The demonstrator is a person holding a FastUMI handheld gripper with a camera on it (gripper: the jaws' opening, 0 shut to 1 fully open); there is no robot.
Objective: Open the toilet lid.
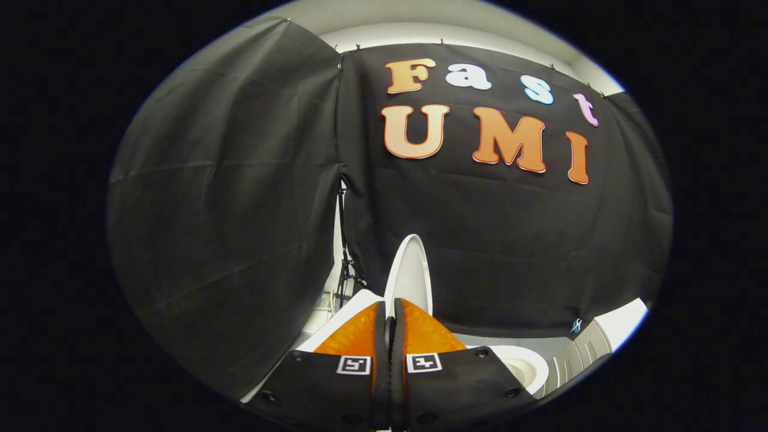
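The gripper (pixel 390 318) sits at the bottom centre of the frame with its two fingers pressed together, only a thin dark seam between them, and nothing pinched in that seam. Each finger carries a small square marker (black-and-white patterned) near its base.

Just beyond the fingertips, slightly above the centre of the lower frame, the toilet lid (pixel 411 273) stands raised, seen nearly edge-on as a tall, narrow white oval against the dark cloth. Whether the fingertips touch its lower edge cannot be told, since they overlap it from this angle. To the lower right of the fingers, the white toilet bowl (pixel 528 366) shows its open rim and hollow. A white slab, probably the tank top (pixel 354 306), runs off to the lower left of the lid.

Left of the lid, a thin black stand (pixel 343 252) rises in the gap between two panels of the black cloth wall (pixel 228 210). At the lower right edge lies a pale ribbed fixture (pixel 591 345).
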